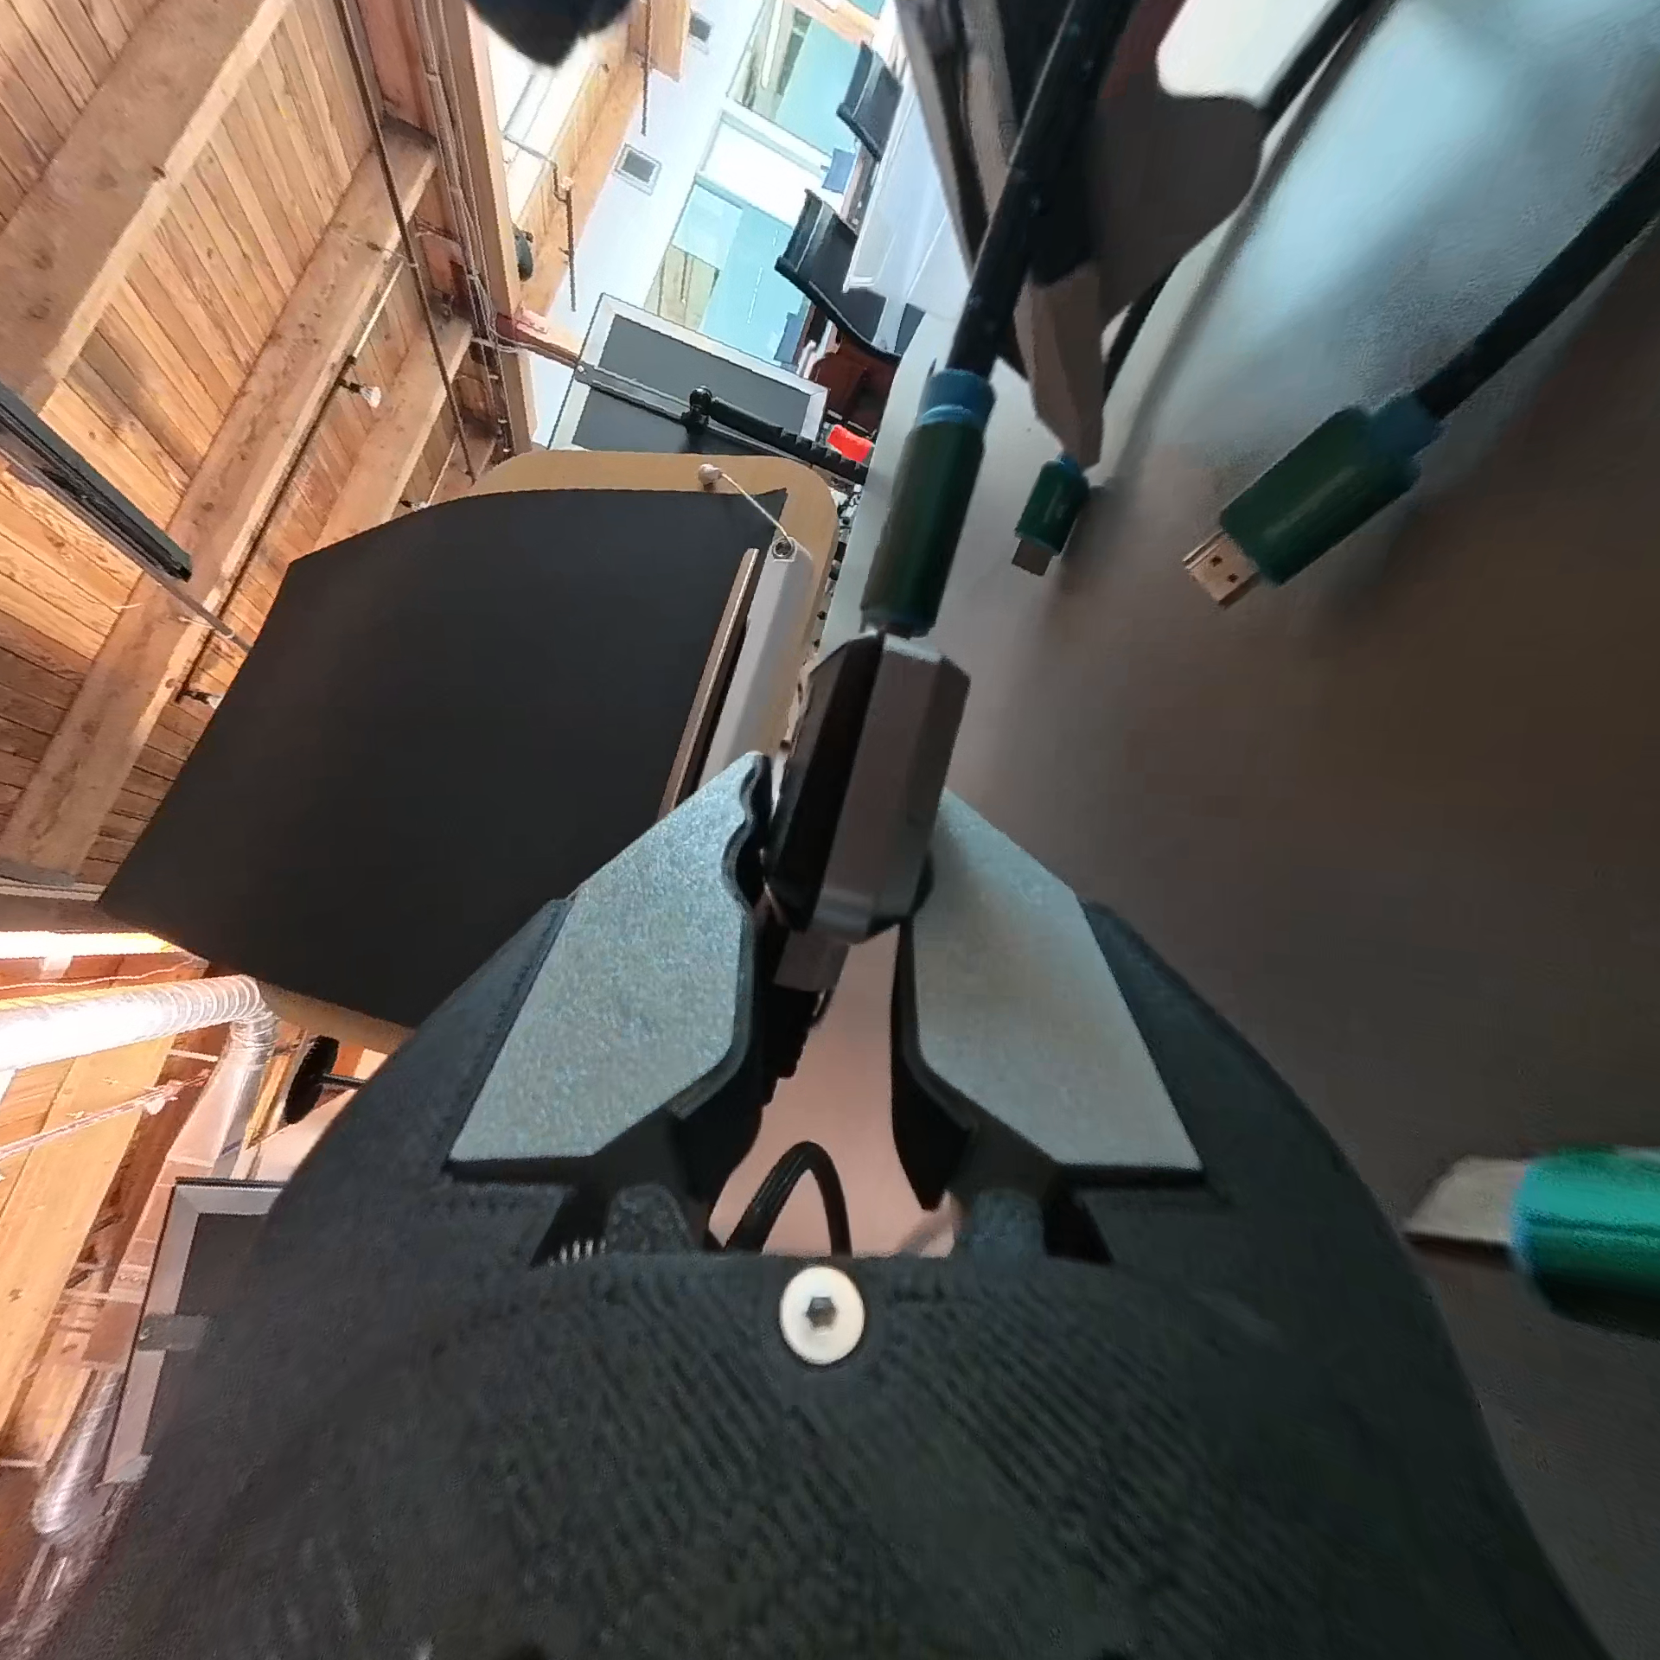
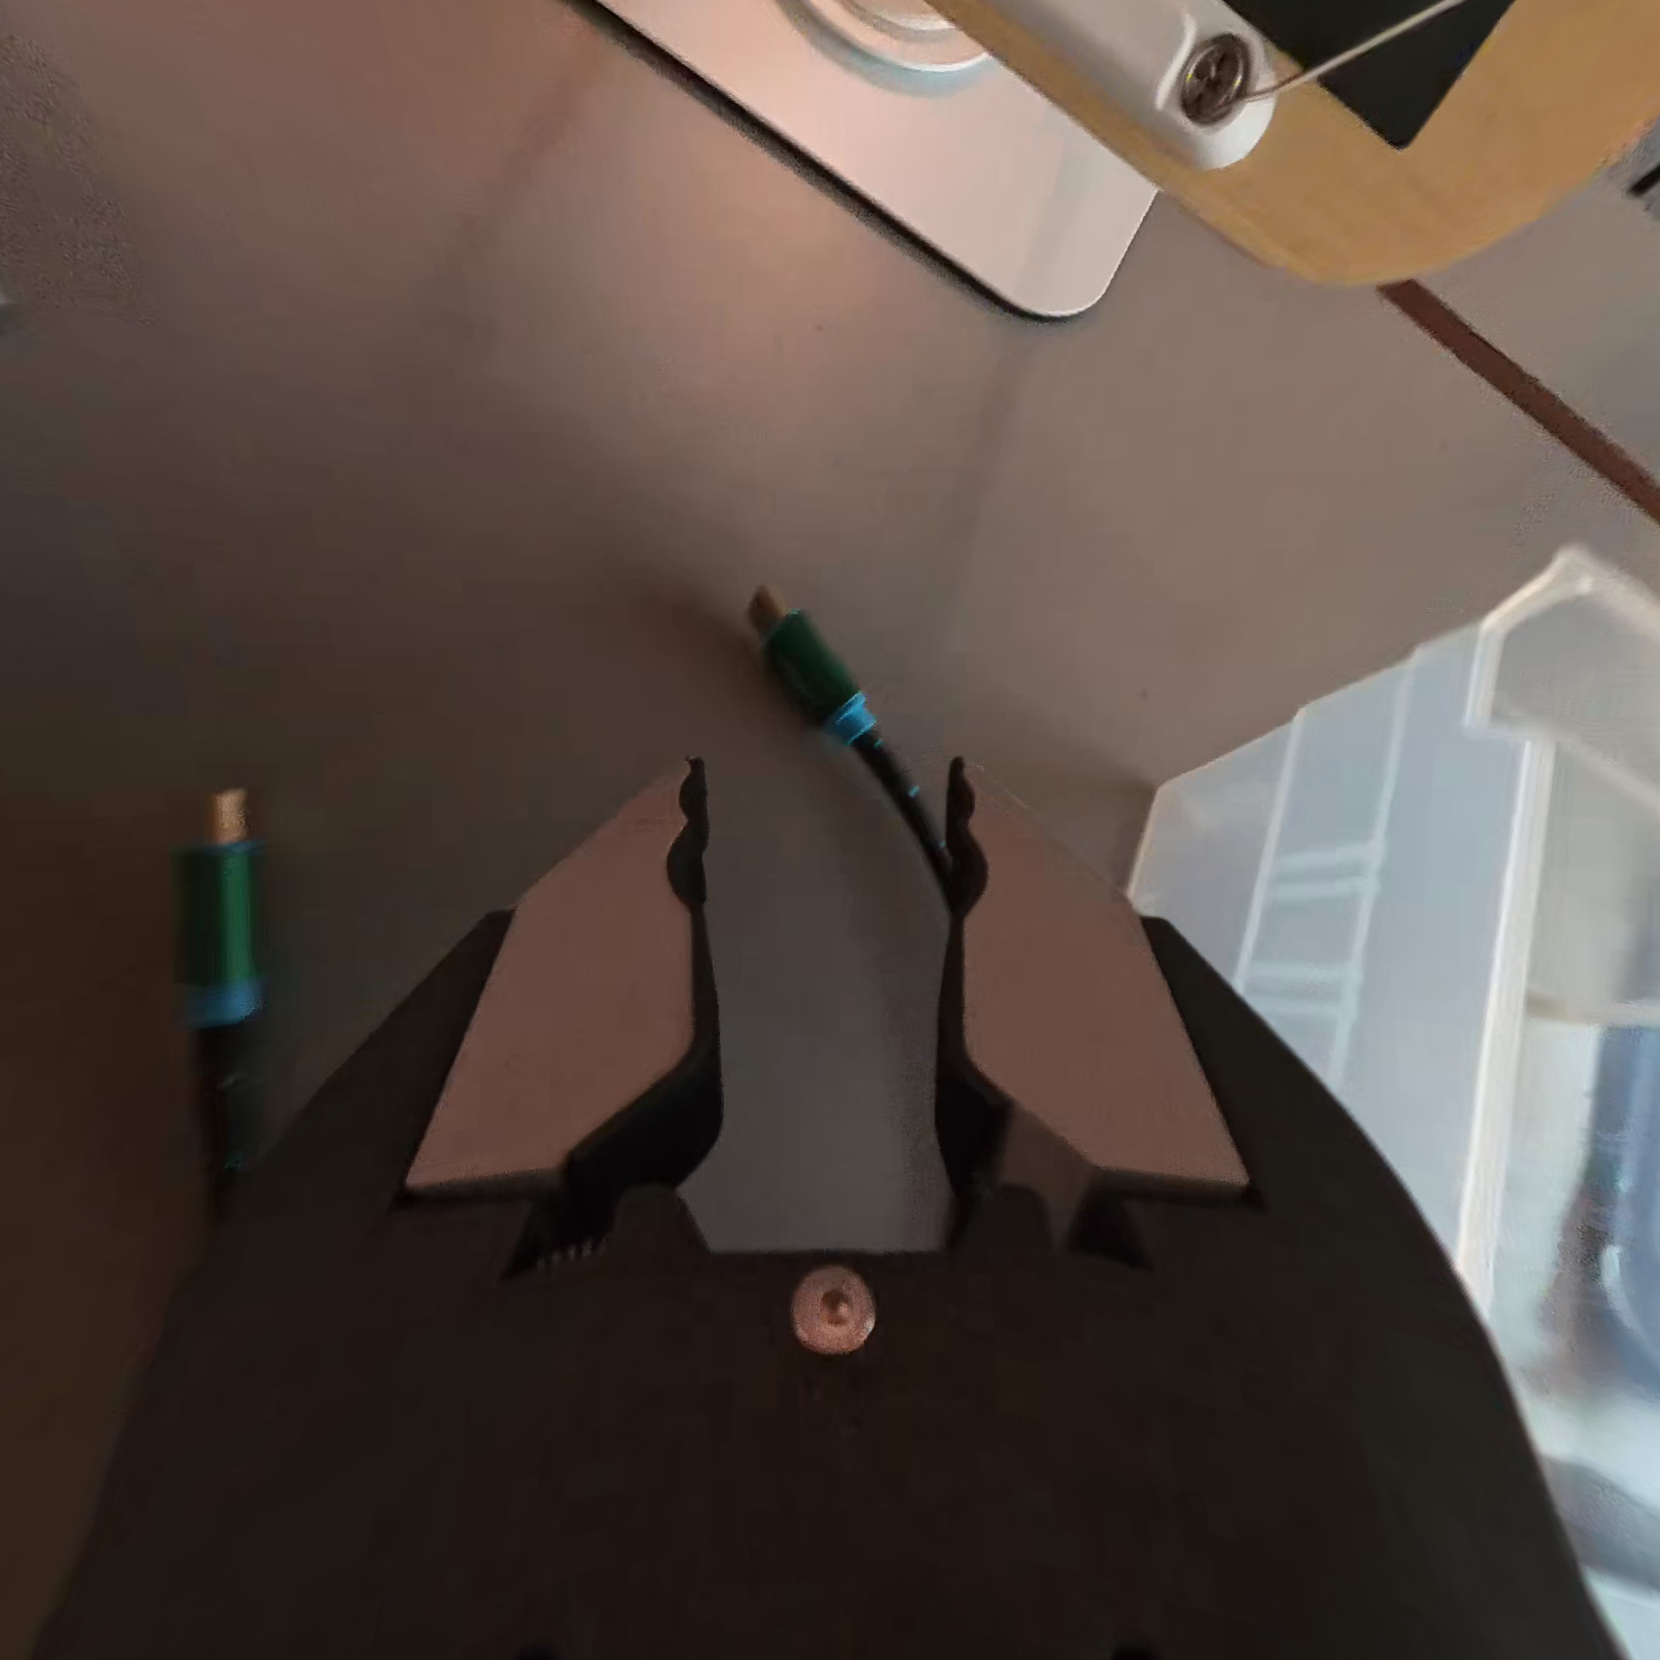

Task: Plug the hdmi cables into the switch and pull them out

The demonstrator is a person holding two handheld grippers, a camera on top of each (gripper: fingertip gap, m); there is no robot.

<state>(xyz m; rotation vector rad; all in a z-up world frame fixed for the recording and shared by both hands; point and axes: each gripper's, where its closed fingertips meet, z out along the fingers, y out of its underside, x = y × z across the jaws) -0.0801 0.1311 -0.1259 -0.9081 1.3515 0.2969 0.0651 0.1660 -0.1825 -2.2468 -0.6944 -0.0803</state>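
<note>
My left gripper (image 1: 849,808) is shut on the grey and black HDMI switch (image 1: 876,781) and holds it above the table, turned sideways. One green HDMI plug (image 1: 916,530) on a black cable is plugged into the switch's far end. Two loose green plugs (image 1: 1046,512) (image 1: 1293,512) lie on the grey table beyond it, and another green plug (image 1: 1590,1235) shows at the right edge. My right gripper (image 2: 826,772) is open and empty above the table. A green plug (image 2: 804,660) lies just past its fingertips, its cable curving by the right finger. Another green plug (image 2: 218,925) lies to the left.
A silver monitor base (image 2: 943,162) and a wooden-edged panel (image 2: 1302,207) stand beyond the right gripper. A clear plastic bin (image 2: 1437,943) stands close on its right. In the left wrist view a black panel (image 1: 449,746) stands at the table's edge.
</note>
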